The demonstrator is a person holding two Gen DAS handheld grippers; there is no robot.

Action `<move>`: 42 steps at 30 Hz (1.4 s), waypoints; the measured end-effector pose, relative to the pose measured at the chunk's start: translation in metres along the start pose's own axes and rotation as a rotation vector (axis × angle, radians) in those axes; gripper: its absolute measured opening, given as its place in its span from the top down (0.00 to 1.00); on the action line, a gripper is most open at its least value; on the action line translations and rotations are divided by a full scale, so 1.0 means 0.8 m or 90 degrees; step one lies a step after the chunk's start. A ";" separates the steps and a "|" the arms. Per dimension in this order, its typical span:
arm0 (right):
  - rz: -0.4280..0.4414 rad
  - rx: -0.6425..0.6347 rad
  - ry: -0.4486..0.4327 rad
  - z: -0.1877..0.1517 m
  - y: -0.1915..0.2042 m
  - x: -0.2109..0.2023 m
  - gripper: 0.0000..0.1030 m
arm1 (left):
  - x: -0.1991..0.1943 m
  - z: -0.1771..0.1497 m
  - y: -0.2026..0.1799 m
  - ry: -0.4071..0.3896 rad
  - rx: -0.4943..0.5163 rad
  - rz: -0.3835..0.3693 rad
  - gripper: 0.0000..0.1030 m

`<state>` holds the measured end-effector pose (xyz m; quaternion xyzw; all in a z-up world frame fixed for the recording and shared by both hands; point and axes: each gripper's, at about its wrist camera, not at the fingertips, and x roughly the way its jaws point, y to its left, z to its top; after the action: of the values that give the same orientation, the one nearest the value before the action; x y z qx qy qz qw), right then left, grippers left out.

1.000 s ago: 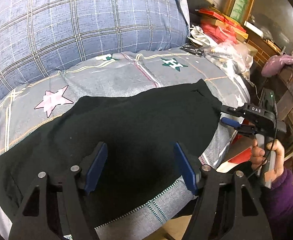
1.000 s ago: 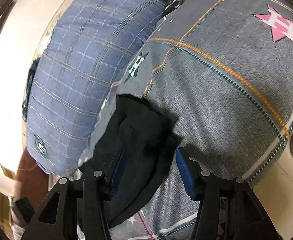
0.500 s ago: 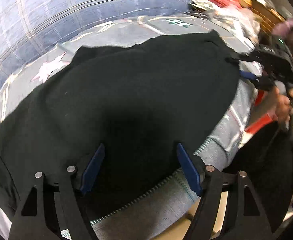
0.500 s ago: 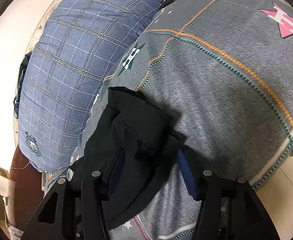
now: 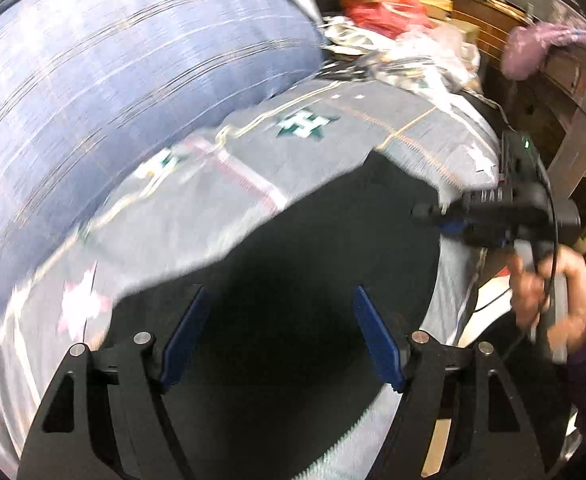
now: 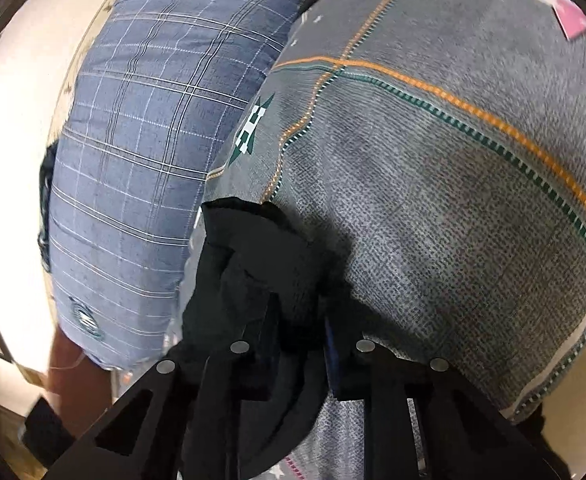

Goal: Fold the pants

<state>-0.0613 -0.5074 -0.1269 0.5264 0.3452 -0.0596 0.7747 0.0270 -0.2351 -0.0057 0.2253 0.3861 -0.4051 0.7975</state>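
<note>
The black pants (image 5: 301, 264) lie spread on a grey patterned bedsheet (image 5: 221, 200). My left gripper (image 5: 281, 332) is open, its blue pads apart above the near part of the pants, holding nothing. In the left wrist view my right gripper (image 5: 445, 220) sits at the pants' right edge, held by a hand in a purple sleeve. In the right wrist view the right gripper (image 6: 301, 328) is shut on a bunched edge of the pants (image 6: 261, 256), with the fabric pinched between the pads.
A large blue plaid pillow (image 5: 113, 80) lies behind the pants; it also shows in the right wrist view (image 6: 153, 140). Cluttered red boxes and bags (image 5: 393, 12) stand at the back right. The bed's edge drops off at the right beside wooden furniture (image 5: 565, 92).
The right gripper has closed on the bunched edge of the pants. The left gripper stayed open and swung over the pants, so the view is blurred.
</note>
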 end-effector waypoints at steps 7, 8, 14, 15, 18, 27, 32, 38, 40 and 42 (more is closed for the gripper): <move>0.030 -0.018 0.005 -0.006 0.002 -0.015 0.84 | 0.059 0.080 -0.040 0.036 0.086 -0.046 0.28; 0.029 -0.031 0.001 -0.007 0.004 -0.019 0.84 | 0.069 0.087 -0.049 0.040 0.098 -0.058 0.28; -0.012 -0.052 0.039 -0.006 0.001 -0.010 0.84 | 0.112 0.105 -0.097 0.051 0.175 -0.126 0.28; -0.008 -0.051 0.042 -0.005 0.000 -0.010 0.84 | 0.120 0.106 -0.101 0.057 0.187 -0.136 0.28; -0.008 -0.054 0.047 -0.004 0.000 -0.007 0.83 | 0.146 0.109 -0.110 0.081 0.205 -0.170 0.28; 0.004 -0.053 0.055 0.002 0.005 0.002 0.77 | 0.186 0.106 -0.100 0.146 0.175 -0.287 0.54; 0.024 -0.044 0.046 0.003 0.005 0.000 0.67 | 0.182 0.104 -0.093 0.135 0.155 -0.296 0.70; -0.038 -0.213 -0.041 -0.017 0.059 -0.022 0.86 | 0.153 0.100 -0.078 0.084 0.121 -0.308 0.82; -0.028 -0.259 -0.071 -0.027 0.077 -0.032 0.86 | 0.134 0.100 -0.070 0.053 0.105 -0.316 0.82; -0.010 -0.301 -0.099 -0.038 0.094 -0.042 0.86 | 0.107 0.100 -0.054 0.012 0.078 -0.326 0.83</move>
<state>-0.0670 -0.4572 -0.0551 0.3218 0.2929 -0.0236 0.9001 0.0582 -0.3534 -0.0280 0.1716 0.4125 -0.6144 0.6504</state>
